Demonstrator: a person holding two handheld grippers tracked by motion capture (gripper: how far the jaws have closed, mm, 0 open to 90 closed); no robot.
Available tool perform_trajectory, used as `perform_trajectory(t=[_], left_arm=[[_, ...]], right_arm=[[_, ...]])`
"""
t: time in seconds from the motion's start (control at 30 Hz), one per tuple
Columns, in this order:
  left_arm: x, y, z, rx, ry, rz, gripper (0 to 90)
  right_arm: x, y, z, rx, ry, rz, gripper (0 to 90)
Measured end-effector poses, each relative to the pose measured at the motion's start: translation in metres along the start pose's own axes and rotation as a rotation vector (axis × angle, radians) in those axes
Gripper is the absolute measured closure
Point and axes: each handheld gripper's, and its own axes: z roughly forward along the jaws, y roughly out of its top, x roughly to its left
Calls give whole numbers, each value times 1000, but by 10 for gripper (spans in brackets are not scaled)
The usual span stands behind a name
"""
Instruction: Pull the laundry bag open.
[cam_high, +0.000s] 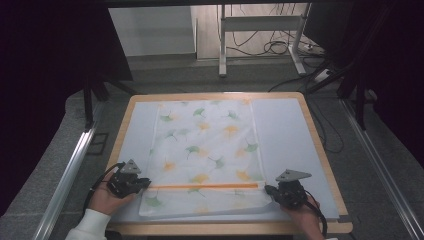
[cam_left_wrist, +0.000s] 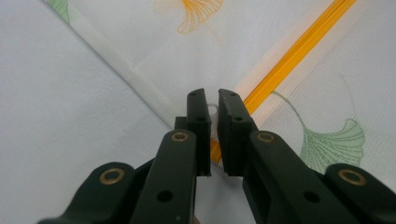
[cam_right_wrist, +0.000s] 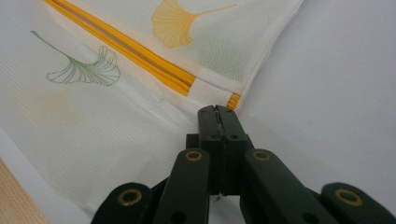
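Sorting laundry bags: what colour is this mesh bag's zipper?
Orange; the zipper on the ginkgo-leaf mesh bag shows best in the right gripper view.

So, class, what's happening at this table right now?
A person holds a gripper in each hand over a leaf-printed mesh bag lying flat on the table. The left gripper sits at one end of the orange zipper, jaws slightly apart around a small white pull. The right gripper is pinched shut at the other end.

Grey floor (cam_high: 170, 75), white desk frame (cam_high: 260, 30), tangled cables (cam_high: 272, 47).
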Motion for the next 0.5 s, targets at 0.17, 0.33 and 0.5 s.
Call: perform_trajectory(t=[0.17, 0.33, 0.5], left_arm=[[0, -2, -3, 16, 43, 5, 899], [9, -13, 0, 18, 30, -35, 900], [7, -9, -5, -47, 9, -54, 893]], right_arm=[[0, 0, 0, 0, 1, 1, 900], [-1, 0, 0, -6, 10, 12, 899], [1, 0, 0, -4, -7, 3, 898]])
